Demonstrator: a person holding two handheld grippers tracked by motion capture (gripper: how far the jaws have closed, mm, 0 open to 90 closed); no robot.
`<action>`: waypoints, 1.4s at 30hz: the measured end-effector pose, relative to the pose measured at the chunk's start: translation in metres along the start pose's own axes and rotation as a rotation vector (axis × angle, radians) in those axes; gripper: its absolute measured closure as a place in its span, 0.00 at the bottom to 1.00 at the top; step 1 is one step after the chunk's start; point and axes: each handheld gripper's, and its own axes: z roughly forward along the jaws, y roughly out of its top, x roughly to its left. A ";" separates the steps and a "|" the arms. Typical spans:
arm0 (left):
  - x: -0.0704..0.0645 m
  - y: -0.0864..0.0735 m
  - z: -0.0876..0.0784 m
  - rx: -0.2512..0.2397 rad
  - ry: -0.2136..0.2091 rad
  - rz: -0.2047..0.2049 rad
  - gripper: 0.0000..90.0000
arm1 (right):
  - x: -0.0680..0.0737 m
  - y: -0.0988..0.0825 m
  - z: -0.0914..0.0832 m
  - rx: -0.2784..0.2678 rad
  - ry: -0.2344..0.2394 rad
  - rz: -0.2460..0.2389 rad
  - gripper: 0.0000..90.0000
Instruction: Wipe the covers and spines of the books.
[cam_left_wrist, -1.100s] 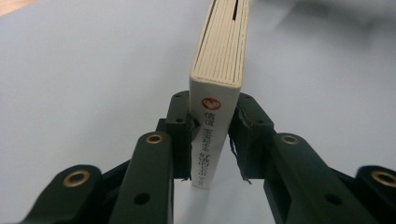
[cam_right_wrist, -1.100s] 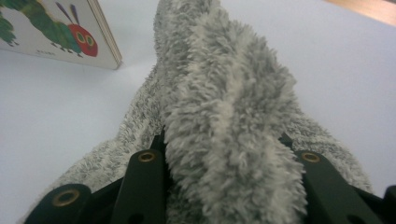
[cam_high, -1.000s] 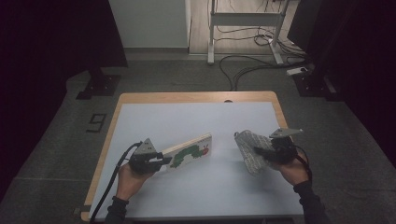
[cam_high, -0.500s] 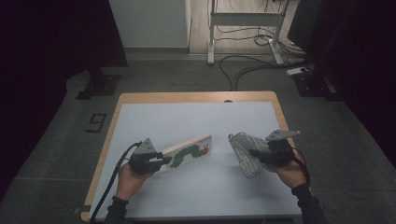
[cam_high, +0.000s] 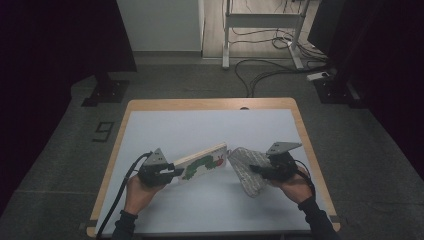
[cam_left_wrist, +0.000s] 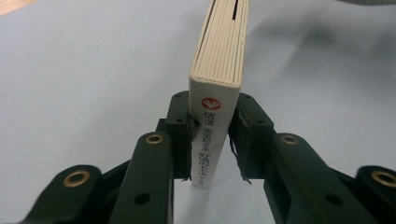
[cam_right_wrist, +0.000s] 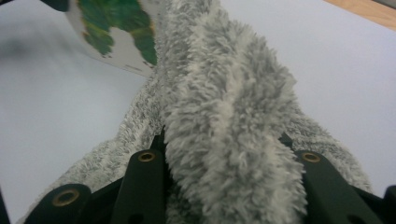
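- Here, nearest the camera, the left gripper (cam_high: 172, 171) clamps the spine end of a board book (cam_high: 202, 163), its jaws pressed against both covers above the white table (cam_high: 200, 125).
- Beside it, the right gripper (cam_high: 256, 171) is closed on a fluffy grey cloth (cam_high: 246, 167).
- Farther in, the cloth's top corner sits just beside the book's caterpillar cover.
- Beyond the table, cables (cam_high: 260, 67) trail across the floor.

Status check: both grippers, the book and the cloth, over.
Left gripper shut on board book, spine between jaws. Right gripper shut on fluffy grey cloth. Cloth's far edge at the book's cover. Nothing between them.
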 end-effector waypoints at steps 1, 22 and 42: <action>0.000 0.000 0.000 0.000 0.000 0.000 0.78 | 0.002 0.002 0.002 0.003 0.009 -0.006 0.67; 0.000 0.000 0.000 0.001 0.000 0.006 0.78 | 0.065 0.044 0.064 0.026 0.159 -0.147 0.67; -0.001 0.000 0.000 0.004 0.000 0.013 0.78 | 0.099 0.045 0.112 0.029 0.242 -0.184 0.67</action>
